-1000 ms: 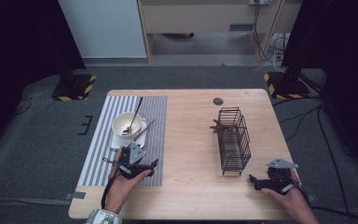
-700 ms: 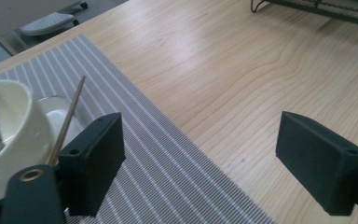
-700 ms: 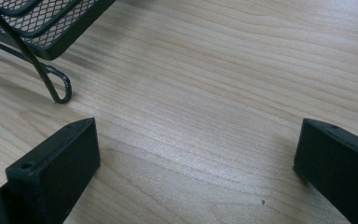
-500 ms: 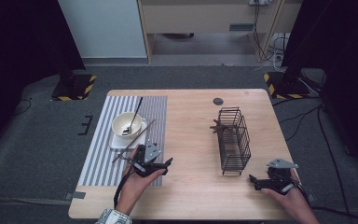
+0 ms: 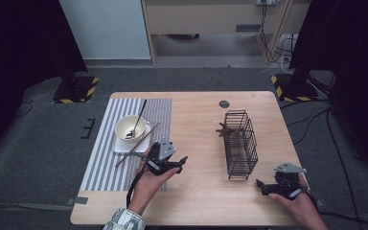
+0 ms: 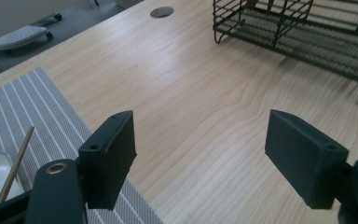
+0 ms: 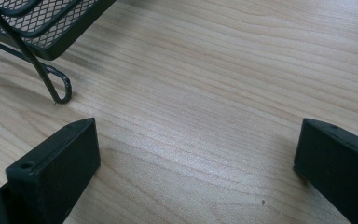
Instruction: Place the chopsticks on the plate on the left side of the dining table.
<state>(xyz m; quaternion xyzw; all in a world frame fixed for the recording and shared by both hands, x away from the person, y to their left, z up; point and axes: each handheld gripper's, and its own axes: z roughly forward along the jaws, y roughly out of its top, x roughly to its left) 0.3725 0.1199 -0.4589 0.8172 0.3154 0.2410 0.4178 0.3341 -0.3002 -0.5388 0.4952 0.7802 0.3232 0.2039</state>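
Observation:
My left gripper (image 5: 179,164) hovers just right of the striped mat (image 5: 100,163), open and holding nothing; its jaws (image 6: 200,154) frame bare wood. A cream bowl (image 5: 130,127) with a dark spoon (image 5: 139,118) in it sits on a white square plate (image 5: 120,146) on the mat. A wooden chopstick (image 5: 138,144) lies across the plate and also shows as a chopstick (image 6: 15,164) at the left. My right gripper (image 5: 261,187) rests near the front right corner, open and empty (image 7: 196,168), just in front of the black wire basket (image 5: 240,143).
The wire basket (image 6: 303,32) lies on its side, with a brown wooden item (image 5: 224,129) at its far end. Its foot (image 7: 58,88) is close to my right gripper's left jaw. A round cable hole (image 5: 224,103) is at the table's back.
My left gripper has moved right and a little forward, from over the mat's edge to the bare wood toward the table's middle. The right gripper has stayed put.

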